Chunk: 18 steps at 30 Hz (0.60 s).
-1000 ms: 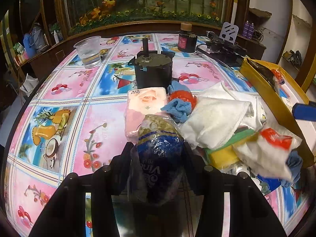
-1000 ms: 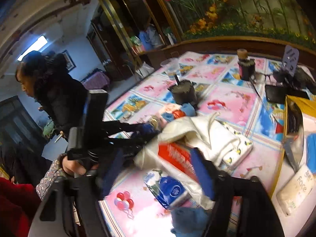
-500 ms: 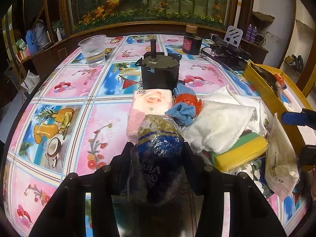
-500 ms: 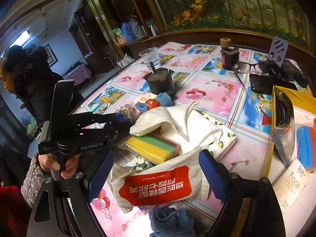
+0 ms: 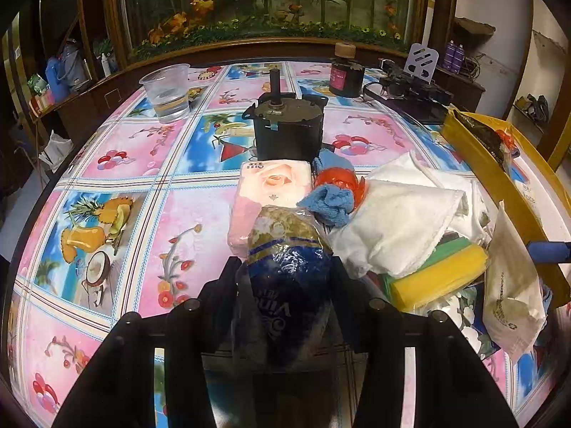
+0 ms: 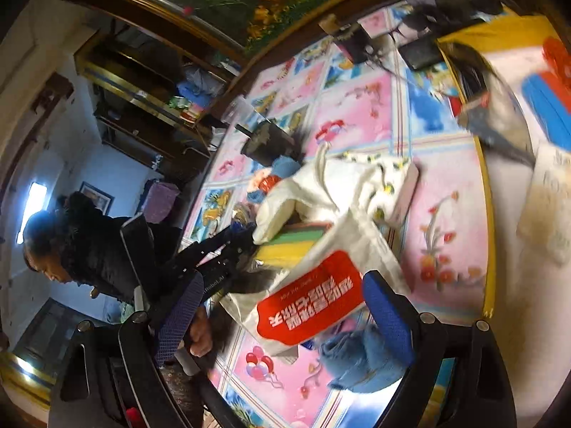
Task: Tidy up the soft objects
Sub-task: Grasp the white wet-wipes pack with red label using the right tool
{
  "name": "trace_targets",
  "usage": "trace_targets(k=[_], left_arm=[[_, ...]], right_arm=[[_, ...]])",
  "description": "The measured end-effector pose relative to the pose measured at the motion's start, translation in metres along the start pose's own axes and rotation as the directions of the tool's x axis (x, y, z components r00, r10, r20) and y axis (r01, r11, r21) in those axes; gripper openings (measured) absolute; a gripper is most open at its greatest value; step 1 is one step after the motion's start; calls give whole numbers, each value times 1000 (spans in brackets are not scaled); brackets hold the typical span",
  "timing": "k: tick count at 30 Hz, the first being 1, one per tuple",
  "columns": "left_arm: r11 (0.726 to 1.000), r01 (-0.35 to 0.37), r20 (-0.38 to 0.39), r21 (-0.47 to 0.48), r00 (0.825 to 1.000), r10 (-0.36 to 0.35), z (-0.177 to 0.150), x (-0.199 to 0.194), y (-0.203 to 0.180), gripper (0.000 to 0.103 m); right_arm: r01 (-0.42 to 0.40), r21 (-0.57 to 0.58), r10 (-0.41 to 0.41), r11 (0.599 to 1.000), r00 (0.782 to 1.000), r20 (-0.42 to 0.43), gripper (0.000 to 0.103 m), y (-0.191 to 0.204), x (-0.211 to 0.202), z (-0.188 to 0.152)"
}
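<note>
My left gripper (image 5: 285,274) is shut on a blue tissue pack (image 5: 289,285), held low over the table. Just beyond it lie a pink tissue pack (image 5: 271,185), a blue cloth (image 5: 328,203), a white towel (image 5: 403,221) and a yellow-green sponge (image 5: 439,274). My right gripper (image 6: 282,285) is rolled to one side and its jaws are opening. A white wet-wipe pack with a red label (image 6: 310,303) lies between them, and the left blue pad (image 6: 178,317) stands clear of it. That pack (image 5: 514,296) leans beside the yellow bin (image 5: 499,178).
A black motor (image 5: 289,132), a plastic cup of water (image 5: 167,92) and a dark jar (image 5: 344,71) stand farther back on the patterned table. Another blue cloth (image 6: 360,360) lies under my right gripper. A person in a dark coat (image 6: 89,249) is at the table's left side.
My right gripper has rolled and its jaws have widened. The wet-wipe pack came off the pile and down beside the yellow bin, uncovering the sponge. My left gripper and its tissue pack have not moved.
</note>
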<state>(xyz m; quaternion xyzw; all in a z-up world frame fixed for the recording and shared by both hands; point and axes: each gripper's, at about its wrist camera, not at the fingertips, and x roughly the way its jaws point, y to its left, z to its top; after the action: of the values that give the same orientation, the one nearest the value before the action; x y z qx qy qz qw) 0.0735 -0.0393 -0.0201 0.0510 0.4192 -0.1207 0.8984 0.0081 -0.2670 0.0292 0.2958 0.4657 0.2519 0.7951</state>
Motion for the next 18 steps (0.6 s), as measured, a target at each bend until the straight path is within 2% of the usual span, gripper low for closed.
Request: trace_targets(k=[6,10,14,15,18], left_arm=[[1000,9,16,7,1000,-9,-1,-5,-2,47],[1000,14,16,1,1000,-14,-1,-6,-1,47],[1000,15,8,2,1000,-15,-1,-5,-1,48],[1000,14,6,2,1000,-14,-1,-4,-1,48],[1000,13,0,2,1000,-13,-1,-2,-1,48]], right_arm=[[122,196,-98,973,987,-131,93,-8,29,-13],[168,278,-152,946,985,-78,93,-13,33,-10],[144,243,-138,959,990,-43,92,-1,43,-6],[157,215,-155,964,988,-26,88,4,44,-6],[238,97,-240,966,971,13,84,17,47,-7]])
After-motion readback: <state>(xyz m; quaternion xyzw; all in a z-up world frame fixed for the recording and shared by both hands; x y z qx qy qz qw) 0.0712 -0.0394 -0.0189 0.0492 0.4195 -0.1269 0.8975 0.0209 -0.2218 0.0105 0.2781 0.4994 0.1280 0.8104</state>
